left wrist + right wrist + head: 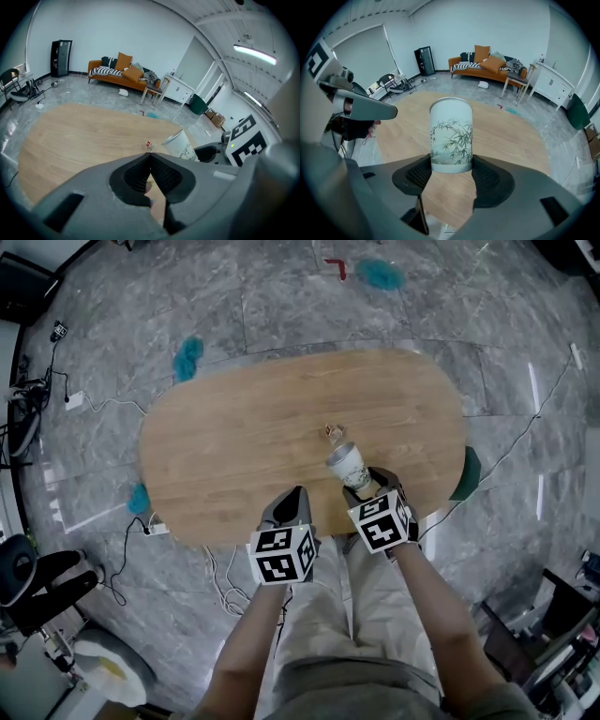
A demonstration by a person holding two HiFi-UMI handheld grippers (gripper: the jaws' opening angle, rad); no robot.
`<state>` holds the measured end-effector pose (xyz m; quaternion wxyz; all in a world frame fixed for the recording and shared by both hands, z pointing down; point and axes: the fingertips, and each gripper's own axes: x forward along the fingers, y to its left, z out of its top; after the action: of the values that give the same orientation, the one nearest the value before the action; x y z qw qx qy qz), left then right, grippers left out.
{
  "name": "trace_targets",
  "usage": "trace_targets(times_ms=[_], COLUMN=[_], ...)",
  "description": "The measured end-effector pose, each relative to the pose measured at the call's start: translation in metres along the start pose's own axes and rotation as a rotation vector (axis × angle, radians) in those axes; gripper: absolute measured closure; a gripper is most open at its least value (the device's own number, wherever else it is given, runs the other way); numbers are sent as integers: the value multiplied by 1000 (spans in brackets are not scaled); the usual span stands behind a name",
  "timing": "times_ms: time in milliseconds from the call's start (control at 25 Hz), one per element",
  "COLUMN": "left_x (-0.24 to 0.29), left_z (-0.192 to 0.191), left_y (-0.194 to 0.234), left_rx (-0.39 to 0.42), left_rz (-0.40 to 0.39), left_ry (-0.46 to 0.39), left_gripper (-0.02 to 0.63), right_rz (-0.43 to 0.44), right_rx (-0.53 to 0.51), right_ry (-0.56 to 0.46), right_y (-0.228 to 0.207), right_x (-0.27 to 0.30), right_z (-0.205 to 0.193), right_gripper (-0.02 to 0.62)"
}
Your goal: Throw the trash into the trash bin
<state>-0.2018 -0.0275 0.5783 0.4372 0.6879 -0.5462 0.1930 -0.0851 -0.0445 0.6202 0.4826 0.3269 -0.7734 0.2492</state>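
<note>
While clamped in the right gripper (450, 177), paper cup (451, 136) hangs tilted over the table's (234, 446) near edge
Cup base hidden by the jaws in head view; small scrap (334, 433) just beyond too small to identify. Left gripper (294, 504) closed on nothing, beside the right, both forearms (246, 652) reaching forward

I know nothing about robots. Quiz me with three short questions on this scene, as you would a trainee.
1. True or false: the right gripper is shut on the white paper cup with a bamboo print.
2. The left gripper holds: A) the cup, B) nothing, C) a bottle.
3. Fill in: the small crumpled scrap lies on the oval wooden ____.
Key: 1 true; 2 B; 3 table.
</note>
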Motion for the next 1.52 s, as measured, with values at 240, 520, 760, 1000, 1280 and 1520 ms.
trace_targets(times_ms=[240, 520, 760, 1000, 1280, 1520], left_x=[-17, -35, -50, -60, -69, -73], left_z=[16, 29, 37, 44, 60, 60], left_y=[-19, -38, -56, -81, -114, -145], left_rx=[17, 37, 61, 110, 161, 194], left_rz=[-10, -23, -40, -61, -90, -117], left_ry=[-14, -22, -24, -15, -26, -21], left_gripper=[597, 597, 597, 597, 597, 597], right_rz=[-13, -28, -48, -63, -89, -112], right_rx=[12, 17, 62, 84, 98, 112], right_ry=[-23, -38, -58, -80, -106, -129], right_y=[-4, -6, -10, -20, -36, -48], right_x=[-31, -65, -91, -118, -152, -179], right_z=[10, 14, 13, 10, 7, -3], right_gripper=[356, 356, 356, 356, 356, 356])
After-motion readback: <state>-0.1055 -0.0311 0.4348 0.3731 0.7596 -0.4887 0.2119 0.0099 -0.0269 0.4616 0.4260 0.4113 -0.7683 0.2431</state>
